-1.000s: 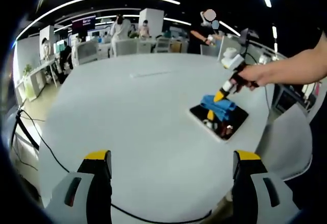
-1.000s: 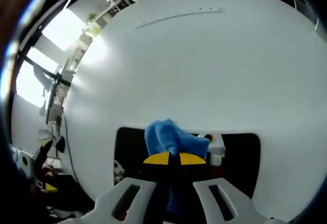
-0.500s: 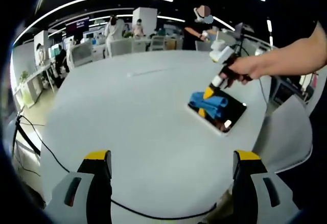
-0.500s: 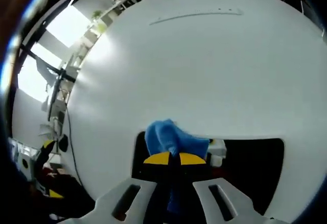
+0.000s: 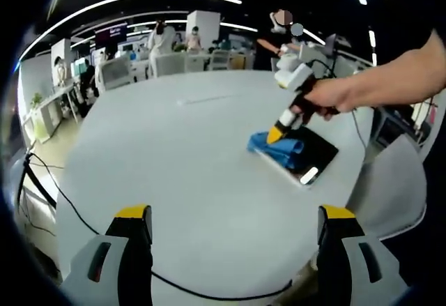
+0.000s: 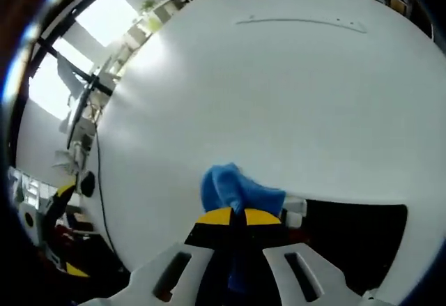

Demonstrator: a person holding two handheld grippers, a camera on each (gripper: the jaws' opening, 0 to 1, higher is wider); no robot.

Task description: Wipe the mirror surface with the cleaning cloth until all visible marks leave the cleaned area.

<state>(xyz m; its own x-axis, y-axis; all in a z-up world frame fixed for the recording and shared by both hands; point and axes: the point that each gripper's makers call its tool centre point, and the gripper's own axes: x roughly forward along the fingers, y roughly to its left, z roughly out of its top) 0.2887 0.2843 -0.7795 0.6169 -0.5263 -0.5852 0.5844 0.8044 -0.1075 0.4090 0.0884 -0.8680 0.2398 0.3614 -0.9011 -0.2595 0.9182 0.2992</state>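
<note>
the right gripper [image 6: 233,217] has its yellow-tipped jaws clenched on the blue cleaning cloth [image 6: 233,189], pressing it down at one end of the dark mirror [image 6: 355,229]. the mirror lies flat on the round white table [image 6: 279,97], near its edge on the person's side. in the left gripper view the cloth [image 5: 277,148] covers the mirror's [image 5: 313,156] far end. the left gripper [image 5: 233,226] hovers over the near edge of the table [image 5: 174,153], jaws spread wide, holding nothing.
</note>
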